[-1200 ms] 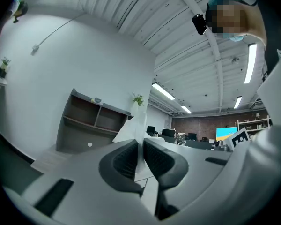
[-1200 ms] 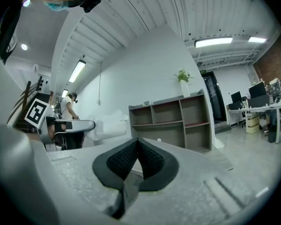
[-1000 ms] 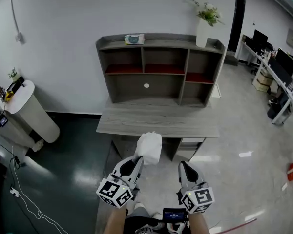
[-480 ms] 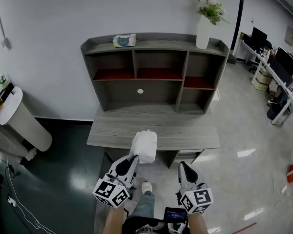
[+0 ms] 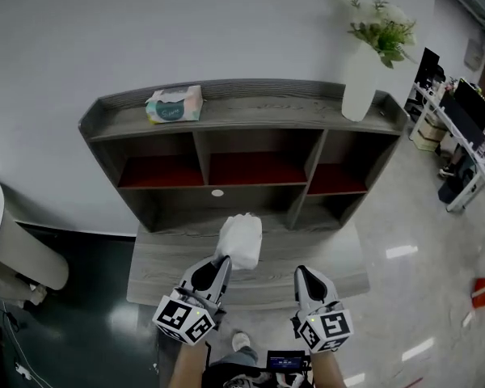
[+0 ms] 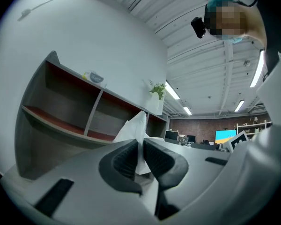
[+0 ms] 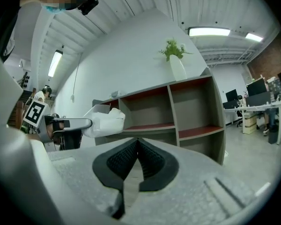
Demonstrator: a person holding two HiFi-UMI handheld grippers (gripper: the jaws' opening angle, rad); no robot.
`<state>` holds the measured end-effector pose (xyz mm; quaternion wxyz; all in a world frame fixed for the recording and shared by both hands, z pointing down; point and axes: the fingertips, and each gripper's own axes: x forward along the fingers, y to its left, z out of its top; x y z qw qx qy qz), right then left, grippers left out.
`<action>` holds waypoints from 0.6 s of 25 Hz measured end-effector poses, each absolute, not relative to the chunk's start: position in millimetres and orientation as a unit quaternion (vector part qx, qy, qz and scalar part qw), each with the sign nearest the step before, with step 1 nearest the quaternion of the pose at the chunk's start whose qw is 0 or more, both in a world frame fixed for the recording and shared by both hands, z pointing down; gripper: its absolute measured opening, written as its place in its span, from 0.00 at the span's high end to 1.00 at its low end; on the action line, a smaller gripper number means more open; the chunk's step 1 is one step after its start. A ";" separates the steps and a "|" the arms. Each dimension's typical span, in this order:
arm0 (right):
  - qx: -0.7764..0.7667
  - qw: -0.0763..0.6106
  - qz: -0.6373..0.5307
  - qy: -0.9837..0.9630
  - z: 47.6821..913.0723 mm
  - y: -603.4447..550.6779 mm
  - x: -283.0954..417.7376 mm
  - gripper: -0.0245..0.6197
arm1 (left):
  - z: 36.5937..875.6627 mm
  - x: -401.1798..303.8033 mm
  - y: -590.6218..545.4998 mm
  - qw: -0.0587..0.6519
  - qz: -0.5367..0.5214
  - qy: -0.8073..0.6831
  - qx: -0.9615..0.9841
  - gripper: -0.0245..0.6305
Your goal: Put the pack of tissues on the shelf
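Left gripper [image 5: 220, 265] pinched tight on the white pack of tissues [image 5: 241, 239]; the pack is held in the air over the grey desk [image 5: 166, 267], in front of the shelf [image 5: 259, 113] and its lower middle bay. Right gripper [image 5: 304, 278] just beside it, jaws pressed together on nothing. Shelf top carries a teal tissue box [image 5: 175, 103] at left and a white vase [image 5: 360, 83] with greenery at right
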<state>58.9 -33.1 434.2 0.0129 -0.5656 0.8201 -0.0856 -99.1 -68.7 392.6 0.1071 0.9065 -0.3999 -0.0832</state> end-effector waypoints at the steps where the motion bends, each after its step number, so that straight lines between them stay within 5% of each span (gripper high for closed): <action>1: -0.569 0.013 -0.088 0.818 434.4 -49.5 59.9 0.95 | 392.5 -98.7 -86.4 0.108 -0.084 -0.398 0.907 0.92; 15: -0.552 0.012 -0.101 0.827 439.2 -156.7 71.6 0.95 | 390.0 -84.6 -186.9 0.112 -0.085 -0.420 0.897 0.92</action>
